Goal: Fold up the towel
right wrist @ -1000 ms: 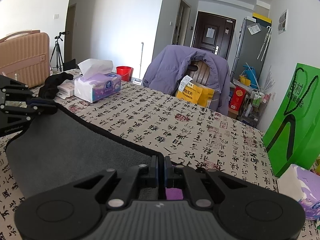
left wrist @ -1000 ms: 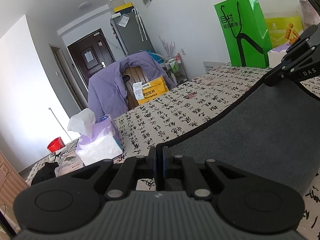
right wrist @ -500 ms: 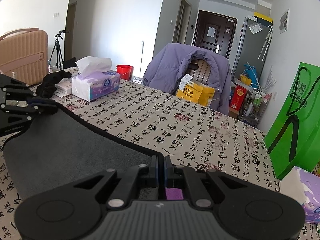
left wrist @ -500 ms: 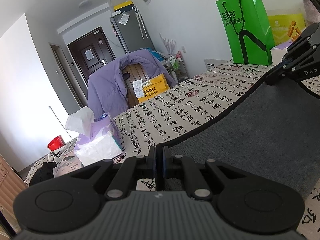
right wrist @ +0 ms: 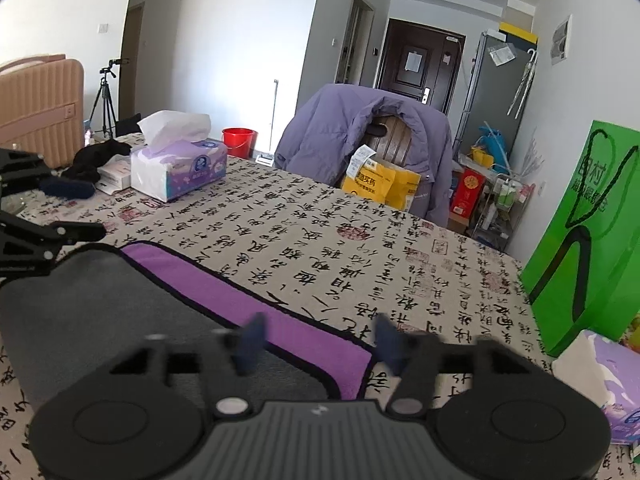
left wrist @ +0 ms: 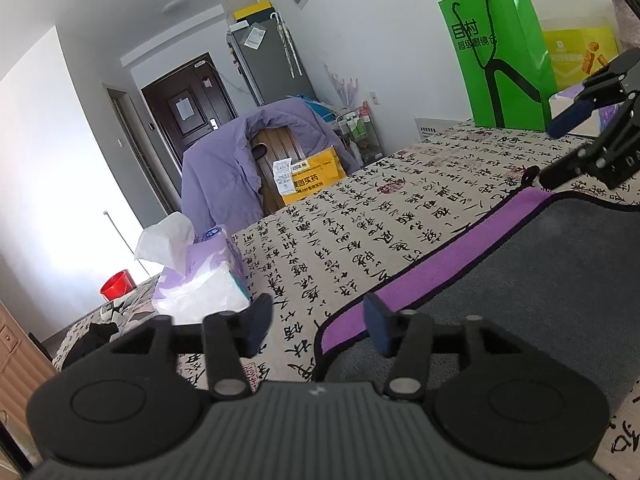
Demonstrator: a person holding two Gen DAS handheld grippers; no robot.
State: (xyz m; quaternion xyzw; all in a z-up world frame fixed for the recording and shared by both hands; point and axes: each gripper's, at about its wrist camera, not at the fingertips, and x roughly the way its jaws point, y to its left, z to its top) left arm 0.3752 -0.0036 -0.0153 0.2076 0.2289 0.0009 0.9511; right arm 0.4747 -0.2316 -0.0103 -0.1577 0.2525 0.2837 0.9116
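The towel [left wrist: 540, 280] lies folded on the calligraphy tablecloth, its grey side up, with a purple strip [left wrist: 432, 268] of the lower layer showing along its far edge. It also shows in the right wrist view [right wrist: 100, 304]. My left gripper [left wrist: 318, 328] is open and empty just above the towel's left corner. My right gripper [right wrist: 316, 338] is open and empty above the towel's right corner. Each gripper shows in the other's view, the right one [left wrist: 560, 148] at the far right and the left one [right wrist: 68, 208] at the far left.
A tissue box [left wrist: 200, 284] stands on the table at the left, also in the right wrist view [right wrist: 178, 168]. A green bag [right wrist: 588, 232] and another tissue pack [right wrist: 600, 376] are at the right. A chair with a purple jacket [right wrist: 360, 140] stands behind the table.
Both grippers were shut on the towel's corners and held the edge up. They have let go and opened, and the towel now lies folded flat with the purple strip showing.
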